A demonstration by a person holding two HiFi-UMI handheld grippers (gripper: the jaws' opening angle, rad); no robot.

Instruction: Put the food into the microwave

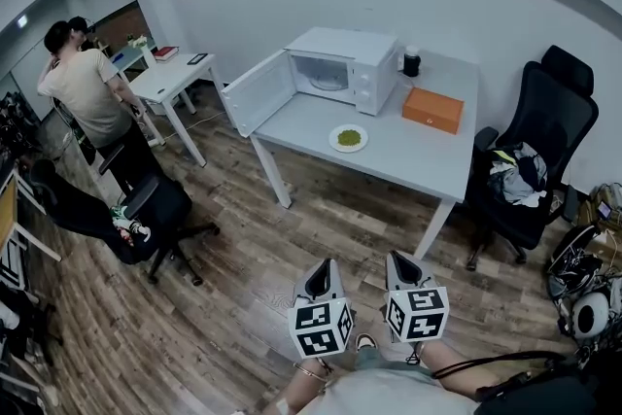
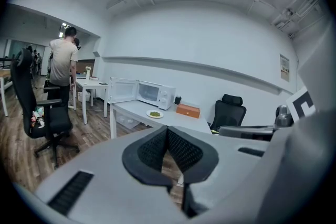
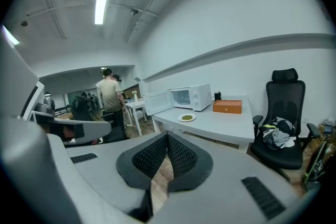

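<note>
A white plate of green food (image 1: 349, 138) lies on the grey table (image 1: 408, 151), just in front of the white microwave (image 1: 346, 68), whose door (image 1: 258, 93) hangs wide open to the left. The same plate (image 2: 155, 114) (image 3: 186, 118) shows small and distant in both gripper views. My left gripper (image 1: 319, 280) and right gripper (image 1: 403, 271) are held side by side close to my body, well short of the table. Both are shut with nothing between their pads.
An orange box (image 1: 432, 109) and a dark cup (image 1: 411, 62) stand on the table right of the microwave. A black office chair (image 1: 530, 160) with clothes sits at the table's right end. Another chair (image 1: 136, 209) and a standing person (image 1: 92, 102) are at the left.
</note>
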